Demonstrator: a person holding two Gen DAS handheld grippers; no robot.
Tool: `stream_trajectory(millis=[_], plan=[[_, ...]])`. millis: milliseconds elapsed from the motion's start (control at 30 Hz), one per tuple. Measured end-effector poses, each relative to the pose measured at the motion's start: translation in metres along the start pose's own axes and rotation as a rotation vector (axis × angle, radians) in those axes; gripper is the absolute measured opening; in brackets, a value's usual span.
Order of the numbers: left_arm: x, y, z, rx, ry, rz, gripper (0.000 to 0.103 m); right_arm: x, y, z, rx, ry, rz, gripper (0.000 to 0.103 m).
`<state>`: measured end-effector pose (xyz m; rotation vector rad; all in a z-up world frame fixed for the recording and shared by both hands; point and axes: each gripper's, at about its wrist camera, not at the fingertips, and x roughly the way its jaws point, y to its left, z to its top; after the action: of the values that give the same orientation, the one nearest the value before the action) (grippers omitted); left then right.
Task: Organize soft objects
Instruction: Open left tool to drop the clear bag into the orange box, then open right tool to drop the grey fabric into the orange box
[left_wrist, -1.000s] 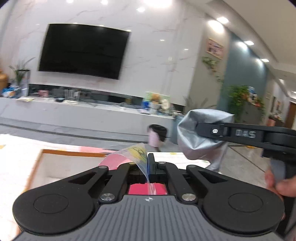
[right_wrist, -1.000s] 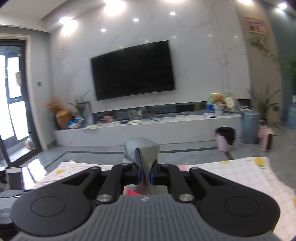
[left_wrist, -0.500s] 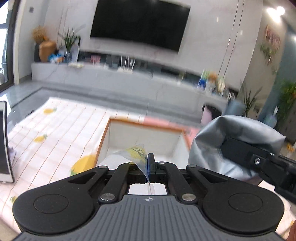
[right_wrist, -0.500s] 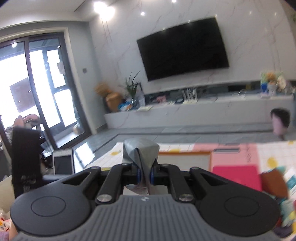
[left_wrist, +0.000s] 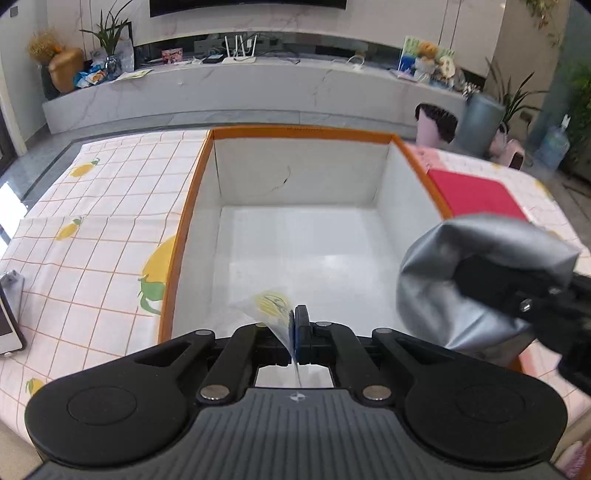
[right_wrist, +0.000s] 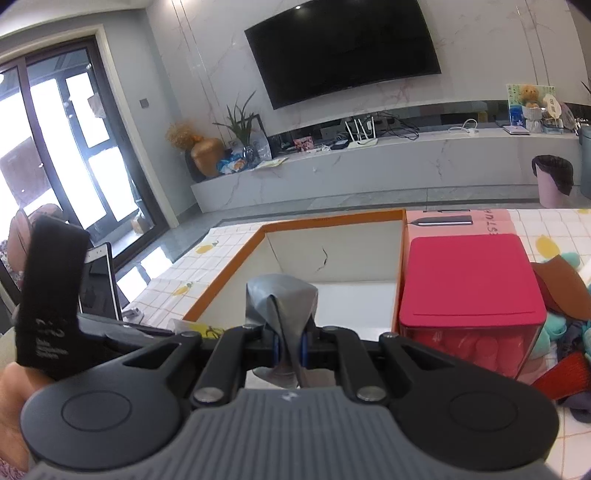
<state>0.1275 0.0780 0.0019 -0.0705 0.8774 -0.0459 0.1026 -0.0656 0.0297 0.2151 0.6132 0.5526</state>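
Note:
My left gripper is shut on a clear plastic bag with a yellow print and holds it over the near edge of the orange-rimmed white box. My right gripper is shut on a grey soft pouch, which also shows in the left wrist view above the box's right wall. The box is empty inside. The bag's corner shows in the right wrist view.
A red-lidded container stands right of the box. A pile of soft items lies further right. A phone rests on the lemon-print tablecloth at the left. My left gripper's handle is at the left.
Both grippers have tilted down and moved forward over the box, still holding the bag and the pouch. The view went from the TV wall to the box interior.

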Motion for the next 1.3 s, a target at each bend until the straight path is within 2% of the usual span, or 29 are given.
stream_trajectory(millis=[133,200,300,400,500,667,800,833,1000,1067,1133,1300], plan=[[0.008,0.001,0.000,0.011,0.029,0.046,0.005,0.002,-0.003,-0.002,-0.001,0.010,-0.020,0.008],[0.009,0.005,0.000,0.005,0.045,0.044,0.028,-0.001,-0.002,-0.005,0.016,0.022,-0.020,0.008],[0.016,0.008,0.001,-0.014,0.103,0.021,0.033,-0.002,-0.003,-0.005,0.025,0.027,-0.026,0.008],[0.019,0.004,0.000,0.026,0.112,0.107,0.045,-0.003,-0.004,-0.005,0.021,0.026,-0.031,0.008],[0.014,0.000,-0.001,0.056,0.098,0.184,0.046,-0.004,-0.005,-0.005,0.025,0.024,-0.032,0.008],[-0.011,-0.002,0.002,0.068,0.030,0.219,0.051,0.000,-0.002,-0.008,0.010,0.034,-0.041,0.008],[-0.028,-0.002,0.006,0.098,-0.063,0.371,0.051,0.007,0.005,-0.011,-0.018,0.058,-0.037,0.008],[-0.032,0.000,0.007,0.088,-0.080,0.385,0.051,0.009,0.007,-0.012,-0.025,0.064,-0.036,0.008],[-0.048,0.023,0.012,-0.047,-0.112,0.315,0.051,0.020,0.013,-0.017,-0.068,0.099,-0.049,0.009],[-0.050,0.033,0.013,-0.099,-0.116,0.301,0.052,0.025,0.016,-0.020,-0.081,0.123,-0.081,0.009],[-0.050,0.040,0.013,-0.117,-0.111,0.303,0.052,0.029,0.016,-0.021,-0.084,0.141,-0.134,0.010],[-0.045,0.045,0.010,-0.121,-0.094,0.318,0.052,0.031,0.011,-0.021,-0.053,0.158,-0.147,0.012]])
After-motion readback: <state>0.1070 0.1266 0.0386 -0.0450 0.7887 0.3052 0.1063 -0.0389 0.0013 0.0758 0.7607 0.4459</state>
